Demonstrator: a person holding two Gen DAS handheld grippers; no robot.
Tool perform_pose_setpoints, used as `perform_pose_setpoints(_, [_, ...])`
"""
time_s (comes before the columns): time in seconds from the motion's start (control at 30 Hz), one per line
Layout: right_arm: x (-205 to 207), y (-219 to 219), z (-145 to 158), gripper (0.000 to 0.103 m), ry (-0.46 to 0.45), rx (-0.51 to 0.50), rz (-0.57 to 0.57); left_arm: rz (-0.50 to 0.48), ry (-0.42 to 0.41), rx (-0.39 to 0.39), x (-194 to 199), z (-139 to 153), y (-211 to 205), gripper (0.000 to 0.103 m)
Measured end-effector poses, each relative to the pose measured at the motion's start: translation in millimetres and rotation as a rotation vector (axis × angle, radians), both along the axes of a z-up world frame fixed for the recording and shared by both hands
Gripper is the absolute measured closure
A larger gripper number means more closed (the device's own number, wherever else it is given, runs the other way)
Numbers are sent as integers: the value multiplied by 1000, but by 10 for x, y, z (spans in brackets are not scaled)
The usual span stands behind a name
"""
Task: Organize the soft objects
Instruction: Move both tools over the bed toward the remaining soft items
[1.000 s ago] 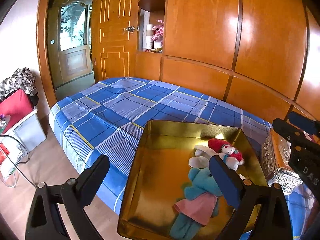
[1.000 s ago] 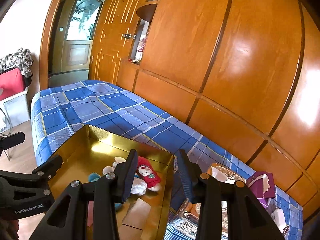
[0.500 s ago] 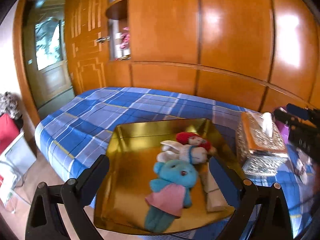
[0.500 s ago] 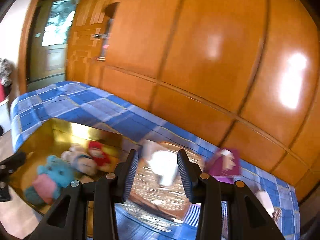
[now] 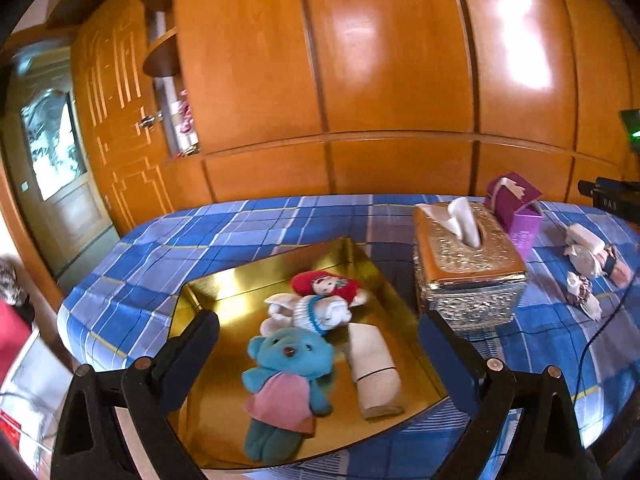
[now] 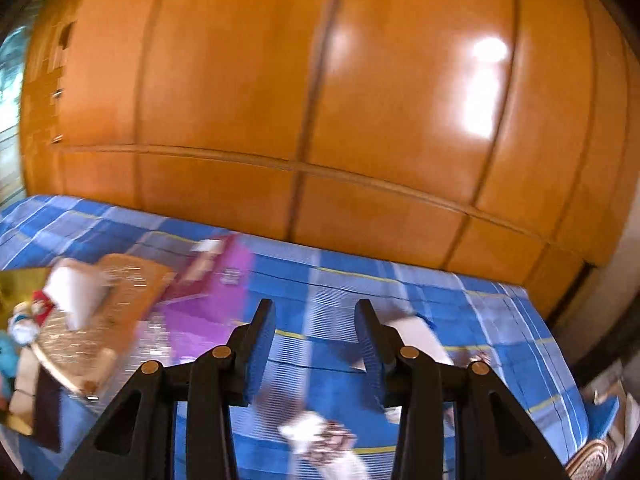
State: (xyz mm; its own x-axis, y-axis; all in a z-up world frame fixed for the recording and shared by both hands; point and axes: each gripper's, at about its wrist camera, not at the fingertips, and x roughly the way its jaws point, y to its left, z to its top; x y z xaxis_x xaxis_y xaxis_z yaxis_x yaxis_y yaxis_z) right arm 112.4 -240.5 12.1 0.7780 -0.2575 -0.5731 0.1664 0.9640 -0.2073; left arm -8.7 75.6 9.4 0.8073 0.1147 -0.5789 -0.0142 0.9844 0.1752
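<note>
- While my left tongs stand spread and empty, I see the gold tray beneath them, holding the blue bear between the fingers.
- My right tongs hang parted, gripping nothing, above the plaid bed.
- A small patterned cloth lies just below their tips.

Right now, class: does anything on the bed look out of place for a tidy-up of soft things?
Yes. Two small soft items lie loose on the plaid bedspread, right of the tissue box, while the other toys sit in the gold tray.
</note>
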Motion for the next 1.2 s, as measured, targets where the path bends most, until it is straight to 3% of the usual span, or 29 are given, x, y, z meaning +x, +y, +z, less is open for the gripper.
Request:
perform_pose_setpoints(0.33, [102, -1221, -240, 62, 16, 51, -274, -97, -2, 45, -2, 50, -391, 3])
perform_pose_setpoints(0.53, [-5, -1859, -503, 62, 47, 229, -465, -189, 3, 77, 21, 71, -763, 3])
perform_pose_setpoints(0.73, [-109, -2029, -514, 62, 21, 344, -495, -286, 12, 108, 78, 62, -1159, 3])
perform_pose_setpoints(1.2, [-207, -2266, -572, 62, -2, 499, -535, -445, 39, 167, 204, -28, -1830, 3])
